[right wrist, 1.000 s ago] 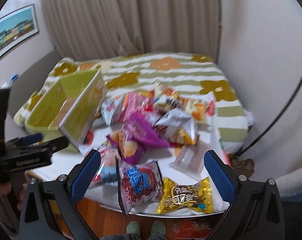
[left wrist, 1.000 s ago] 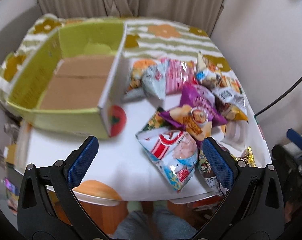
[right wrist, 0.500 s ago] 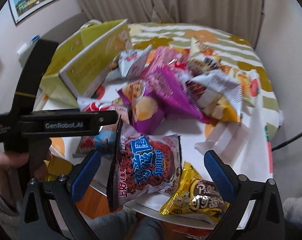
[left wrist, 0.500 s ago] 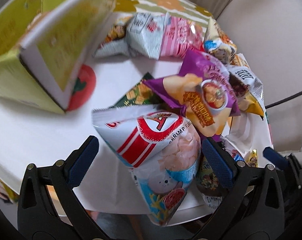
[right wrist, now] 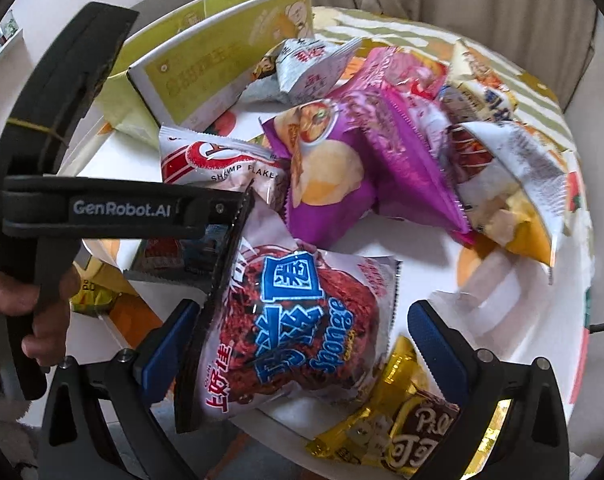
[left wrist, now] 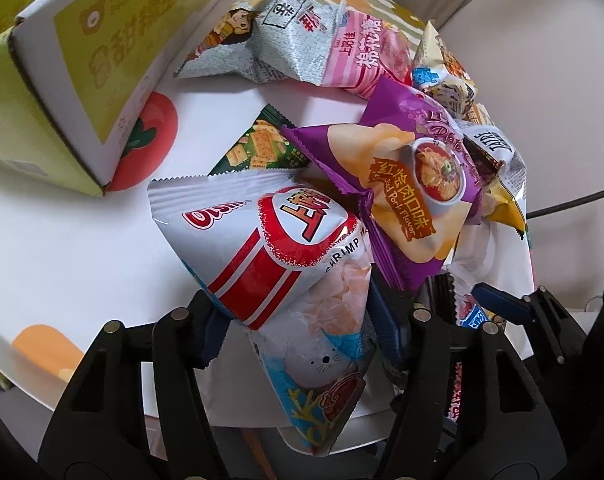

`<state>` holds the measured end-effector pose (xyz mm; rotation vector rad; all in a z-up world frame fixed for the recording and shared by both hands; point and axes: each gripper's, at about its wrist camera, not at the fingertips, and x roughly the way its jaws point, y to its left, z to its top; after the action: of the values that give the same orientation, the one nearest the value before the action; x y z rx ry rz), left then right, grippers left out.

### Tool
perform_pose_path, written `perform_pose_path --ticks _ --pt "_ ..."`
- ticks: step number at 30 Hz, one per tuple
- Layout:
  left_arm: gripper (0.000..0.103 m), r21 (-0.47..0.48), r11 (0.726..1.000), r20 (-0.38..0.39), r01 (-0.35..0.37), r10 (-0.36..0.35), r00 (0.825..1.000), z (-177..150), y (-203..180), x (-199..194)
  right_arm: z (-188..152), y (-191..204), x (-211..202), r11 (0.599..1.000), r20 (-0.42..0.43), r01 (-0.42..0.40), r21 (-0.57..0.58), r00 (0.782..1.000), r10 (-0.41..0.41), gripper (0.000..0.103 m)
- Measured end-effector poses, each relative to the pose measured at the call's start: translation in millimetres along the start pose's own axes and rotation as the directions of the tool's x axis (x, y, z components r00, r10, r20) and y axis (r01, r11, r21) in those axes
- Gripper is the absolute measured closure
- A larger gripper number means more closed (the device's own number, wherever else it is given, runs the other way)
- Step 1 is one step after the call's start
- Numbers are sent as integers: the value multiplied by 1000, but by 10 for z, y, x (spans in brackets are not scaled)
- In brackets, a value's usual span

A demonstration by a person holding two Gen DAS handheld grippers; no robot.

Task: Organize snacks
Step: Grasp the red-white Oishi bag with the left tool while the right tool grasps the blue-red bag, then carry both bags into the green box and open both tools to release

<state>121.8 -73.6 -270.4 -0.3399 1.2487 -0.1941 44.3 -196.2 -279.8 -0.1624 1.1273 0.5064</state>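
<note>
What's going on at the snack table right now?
A person is working both handheld grippers over a pile of snack bags beside a green cardboard box. The left gripper is closing around the shrimp flakes bag, which sits between its fingers. The right gripper is open and straddles the red Sponge snack bag, not yet gripping it. The purple potato chip bag and the rest lie on the table; no bag can be seen in the box.
</note>
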Motion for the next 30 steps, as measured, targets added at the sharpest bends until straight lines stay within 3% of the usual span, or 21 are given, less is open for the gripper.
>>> perform_pose_path --ticks 5,8,10,16,30 --pt "47 -19 1000 10 -9 9 1000 -49 91 -82 44 -47 143 998 -41 -63 29 997 64 1" --pt "47 -31 999 18 -10 10 1000 -89 157 -159 64 -65 175 996 -44 -87 37 995 88 8" --pt "47 -32 999 23 -18 19 1000 -109 184 -201 104 -57 200 996 -48 -82 30 995 83 22" --pt "47 -47 999 47 -16 18 999 -140 242 -386 130 -123 169 992 -56 -108 70 992 111 34" --pt "47 -20 999 185 -30 33 982 23 84 -1202 301 -367 -517 964 84 -210 164 976 199 36"
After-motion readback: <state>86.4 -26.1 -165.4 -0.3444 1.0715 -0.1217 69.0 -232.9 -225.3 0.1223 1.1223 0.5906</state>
